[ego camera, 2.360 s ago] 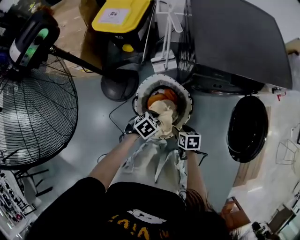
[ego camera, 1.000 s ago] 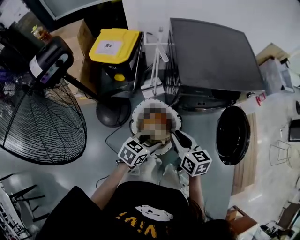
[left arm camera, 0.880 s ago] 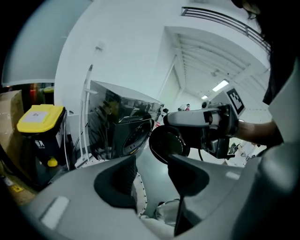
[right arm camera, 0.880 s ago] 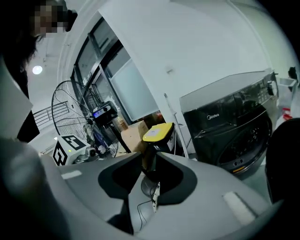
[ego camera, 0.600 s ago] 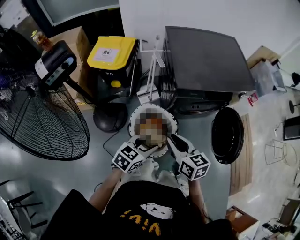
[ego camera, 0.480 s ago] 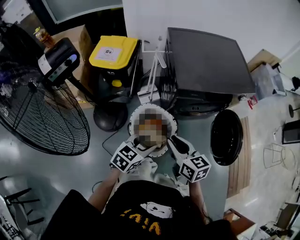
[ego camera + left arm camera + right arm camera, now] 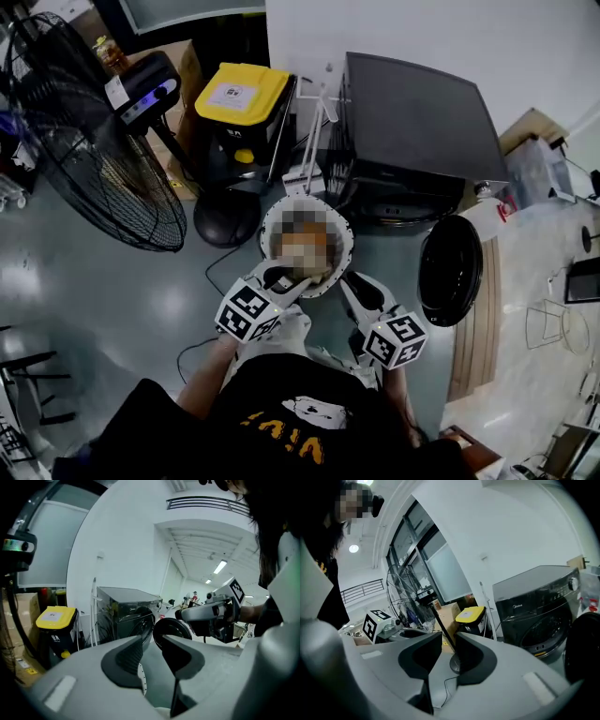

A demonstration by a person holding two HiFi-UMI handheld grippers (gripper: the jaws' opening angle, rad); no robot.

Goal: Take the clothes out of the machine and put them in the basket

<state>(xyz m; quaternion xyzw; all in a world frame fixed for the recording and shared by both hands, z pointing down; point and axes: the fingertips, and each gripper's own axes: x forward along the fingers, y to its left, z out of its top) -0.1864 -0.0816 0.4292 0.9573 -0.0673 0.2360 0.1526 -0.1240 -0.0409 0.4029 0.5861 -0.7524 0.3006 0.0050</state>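
Observation:
A round white basket [image 7: 266,228] stands on the grey floor in front of the black washing machine [image 7: 422,122], whose round door [image 7: 449,270] hangs open. Orange and cream clothes [image 7: 305,223] lie in the basket, partly blurred over. My left gripper [image 7: 281,278] hovers at the basket's near left rim and my right gripper [image 7: 350,282] at its near right rim. Both are open with nothing between the jaws. The left gripper view looks past its own jaws [image 7: 152,653] to the machine [image 7: 126,611]. The right gripper view looks past its jaws [image 7: 448,656] toward the fan.
A big standing fan [image 7: 94,141] fills the left, its base [image 7: 225,217] and cable just left of the basket. A black bin with a yellow lid [image 7: 246,94] and a white rack [image 7: 314,122] stand behind it. A wooden strip [image 7: 473,319] lies right of the door.
Earlier both grippers held a cream cloth over the basket. Now they hold nothing and have drawn back toward the person; the head view has swung left.

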